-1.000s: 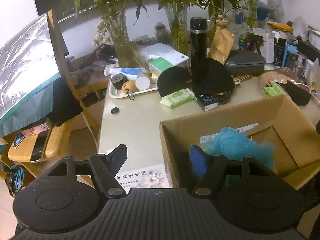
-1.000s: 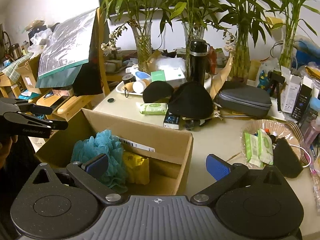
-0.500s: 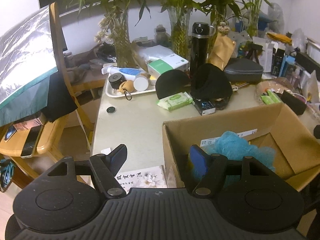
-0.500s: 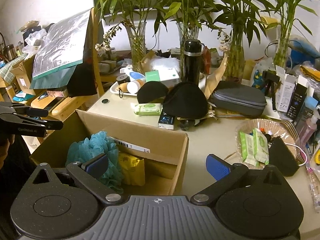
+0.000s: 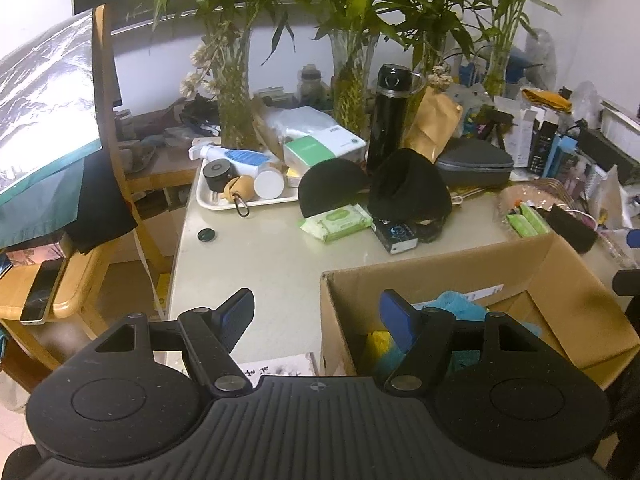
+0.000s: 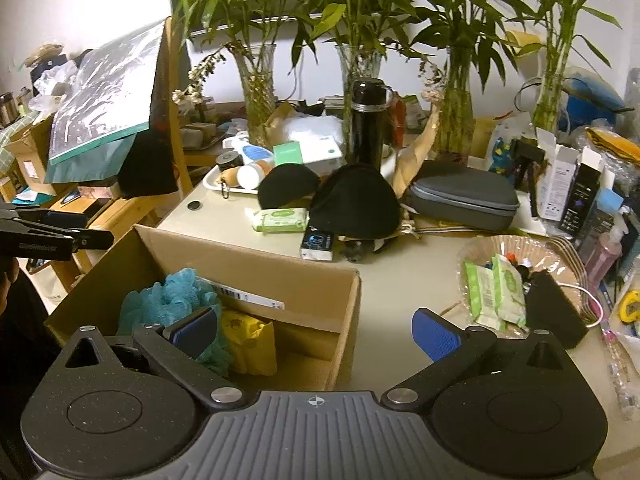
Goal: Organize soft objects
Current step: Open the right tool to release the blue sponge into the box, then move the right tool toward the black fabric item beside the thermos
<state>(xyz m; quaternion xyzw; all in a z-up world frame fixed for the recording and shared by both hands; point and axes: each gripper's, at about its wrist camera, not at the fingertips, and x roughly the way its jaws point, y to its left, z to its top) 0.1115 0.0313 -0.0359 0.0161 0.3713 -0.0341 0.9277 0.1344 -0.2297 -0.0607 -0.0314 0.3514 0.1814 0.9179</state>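
blue loofah (image 6: 168, 300) in box (image 6: 256, 264) — behind right gripper (image 6: 316, 330)

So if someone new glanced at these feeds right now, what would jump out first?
The open cardboard box at the near table edge, holding a blue bath pouf and a yellow item. Behind it, a black pouch sits mid-table by a wipes pack, before a row of bamboo vases. Both grippers, left gripper and right gripper, hang near the box with jaws open and empty.
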